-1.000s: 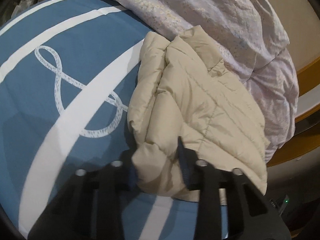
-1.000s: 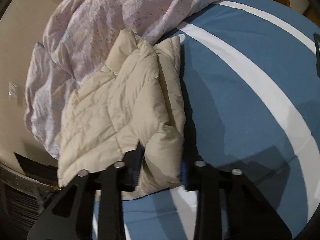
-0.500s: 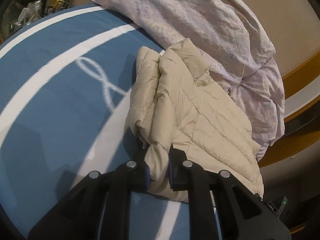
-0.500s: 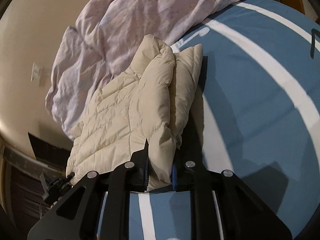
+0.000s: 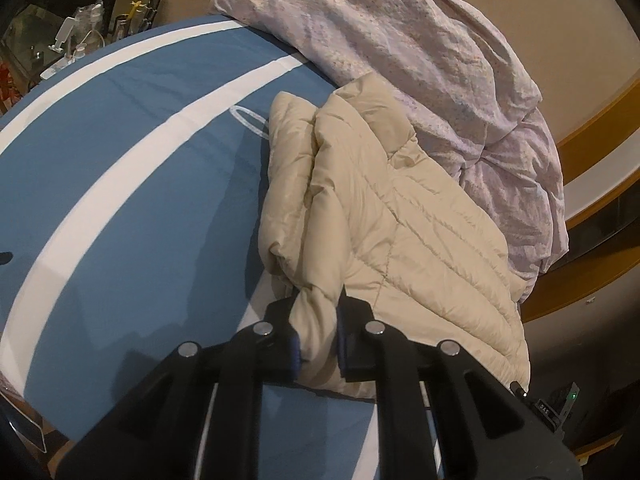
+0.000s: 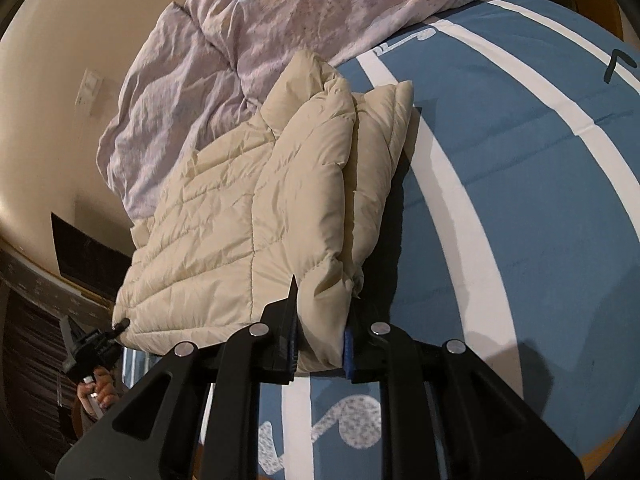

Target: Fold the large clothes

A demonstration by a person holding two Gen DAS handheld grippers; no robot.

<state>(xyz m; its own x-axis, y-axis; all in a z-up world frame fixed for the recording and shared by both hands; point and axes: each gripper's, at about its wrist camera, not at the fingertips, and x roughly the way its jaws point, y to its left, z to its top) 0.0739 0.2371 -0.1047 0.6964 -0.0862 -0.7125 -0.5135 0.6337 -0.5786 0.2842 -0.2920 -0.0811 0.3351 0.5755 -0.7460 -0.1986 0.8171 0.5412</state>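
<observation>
A cream quilted puffer jacket [image 5: 392, 216] lies folded on a blue bed cover with white stripes [image 5: 120, 208]. My left gripper [image 5: 318, 320] is shut on a bunched near corner of the jacket. In the right wrist view the same jacket [image 6: 256, 216] lies on the blue cover [image 6: 540, 220], and my right gripper [image 6: 320, 332] is shut on its other near corner. Both held corners sit a little above the cover.
A crumpled lilac duvet [image 5: 432, 52] lies behind the jacket and also shows in the right wrist view [image 6: 240, 40]. Small items stand on a shelf [image 5: 80, 36] at the far left. The bed's wooden edge [image 5: 592, 136] is at the right.
Both grippers, open around the jacket's near corners a second ago, have closed on them. The held edge has risen a little and both views have pulled back.
</observation>
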